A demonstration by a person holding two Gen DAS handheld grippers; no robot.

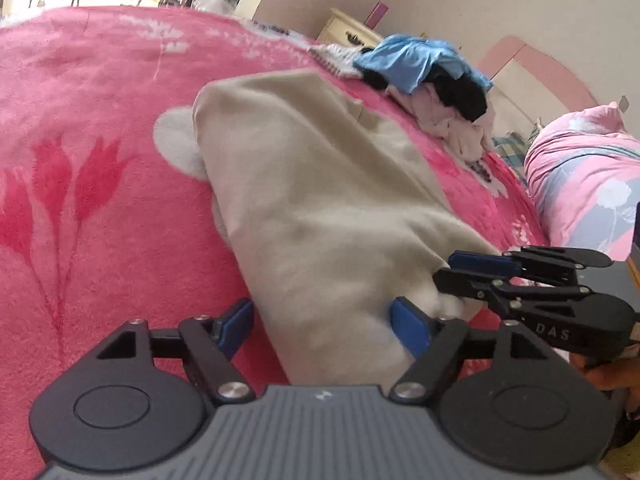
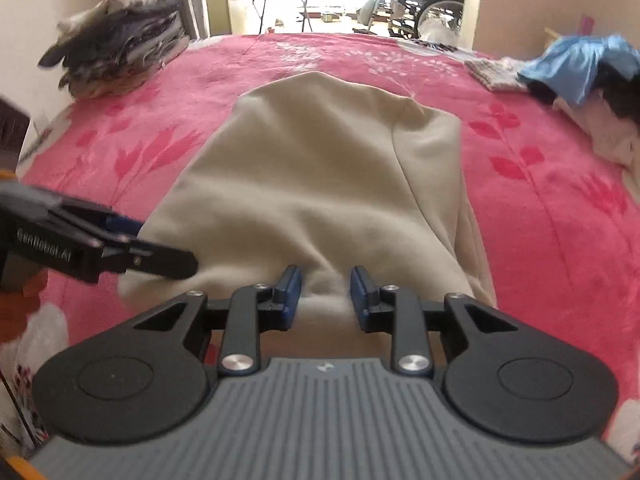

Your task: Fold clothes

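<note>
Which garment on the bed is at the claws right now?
The beige garment, spread flat on the pink blanket. Both claws are at its near edge; the blue one sits crumpled on the far pile.

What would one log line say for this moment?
beige garment on pink blanket | left gripper open astride hem | right gripper straddling cloth

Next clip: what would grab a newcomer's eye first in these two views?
The bright pink floral blanket fills both views, with a long cream garment lying down its middle. Both hand-held grippers sit at the garment's near edge: the left hand-held gripper open around the fabric, the right hand-held gripper with cloth between its fingers. An unfolded heap topped by a blue garment lies at the far right of the bed.
</note>
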